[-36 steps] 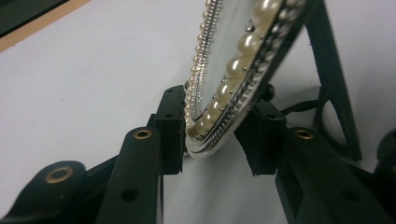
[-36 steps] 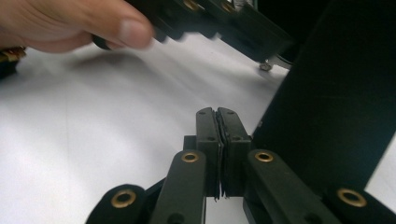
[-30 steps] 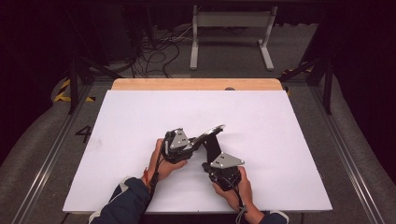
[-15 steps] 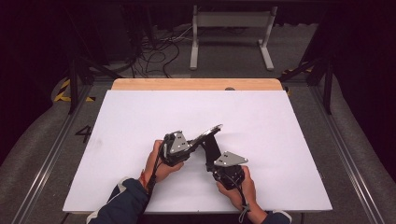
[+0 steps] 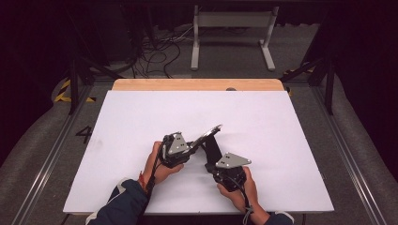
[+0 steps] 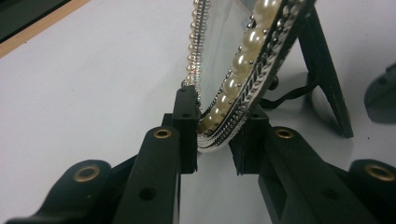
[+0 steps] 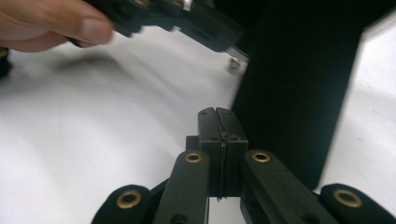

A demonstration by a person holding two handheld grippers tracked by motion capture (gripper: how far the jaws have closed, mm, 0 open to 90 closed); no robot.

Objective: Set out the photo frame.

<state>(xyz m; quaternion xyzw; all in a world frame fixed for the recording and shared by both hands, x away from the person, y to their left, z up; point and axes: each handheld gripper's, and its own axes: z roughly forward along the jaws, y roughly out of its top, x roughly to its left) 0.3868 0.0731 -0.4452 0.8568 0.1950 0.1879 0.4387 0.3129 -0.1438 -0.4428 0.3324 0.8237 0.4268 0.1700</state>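
Note:
A small picture frame (image 5: 208, 135) with a rim of pearls and silver beads (image 6: 236, 74) stands tilted on the white table, and its black back stand (image 5: 213, 146) is folded out behind it. My left gripper (image 6: 217, 135) is shut on the frame's lower edge, one pad on each face. My right gripper (image 7: 218, 126) is shut with its pads pressed together, and its tips are close beside the black stand (image 7: 294, 93). In the high view the left gripper (image 5: 193, 146) and the right gripper (image 5: 212, 161) meet at the frame near the table's front middle.
The white table top (image 5: 141, 122) has a wooden strip (image 5: 197, 84) along its far edge. Beyond it lie floor cables (image 5: 155, 47) and a metal stand (image 5: 232, 33). A hand (image 7: 46, 23) holding the left gripper appears at the top of the right gripper view.

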